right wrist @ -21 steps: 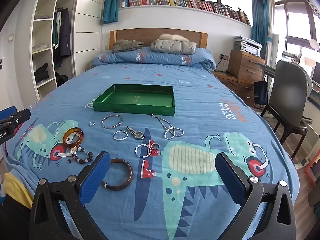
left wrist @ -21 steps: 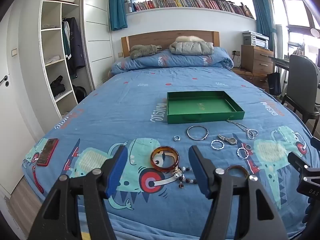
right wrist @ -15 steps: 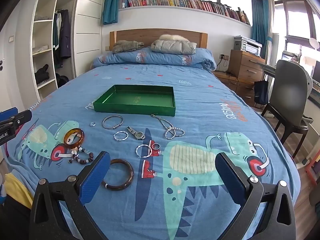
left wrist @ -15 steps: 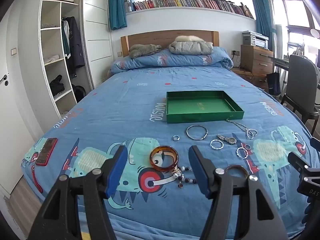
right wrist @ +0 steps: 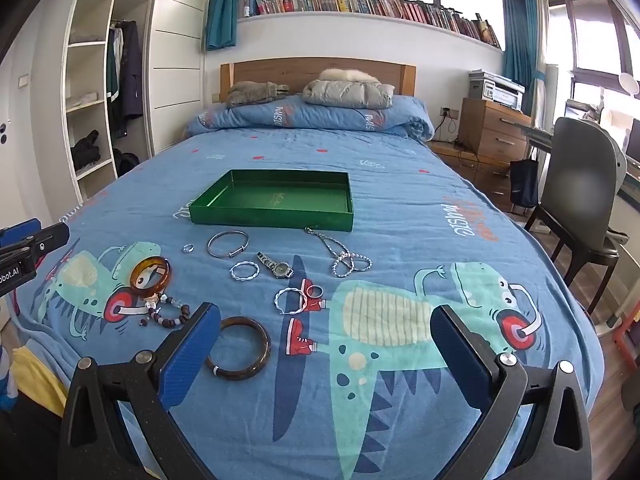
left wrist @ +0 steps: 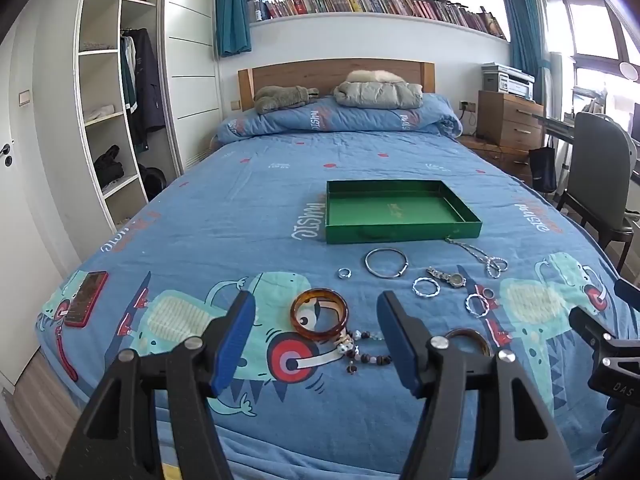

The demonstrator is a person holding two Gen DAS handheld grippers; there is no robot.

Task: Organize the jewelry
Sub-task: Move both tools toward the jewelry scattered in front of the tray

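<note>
A green tray (left wrist: 464,226) (right wrist: 272,218) lies empty on the blue bed. In front of it lie several pieces of jewelry: an amber bangle (left wrist: 319,313) (right wrist: 150,276), a bead bracelet (left wrist: 362,350) (right wrist: 166,312), a dark brown bangle (right wrist: 239,348), a silver bangle (left wrist: 386,263) (right wrist: 228,243), a watch (left wrist: 447,277) (right wrist: 277,266), a chain necklace (left wrist: 482,258) (right wrist: 344,254) and small silver rings (right wrist: 245,270). My left gripper (left wrist: 316,342) is open and empty, just short of the amber bangle. My right gripper (right wrist: 326,354) is wide open and empty above the bed's front.
A red phone (left wrist: 86,298) lies at the bed's left edge. Folded clothes and a rolled duvet (left wrist: 340,120) sit at the headboard. A wardrobe (left wrist: 120,120) stands left; a chair (right wrist: 580,196) and wooden drawers (right wrist: 492,136) stand right.
Both grippers have barely moved; the left has crept slightly towards the amber bangle. Nothing was taken hold of.
</note>
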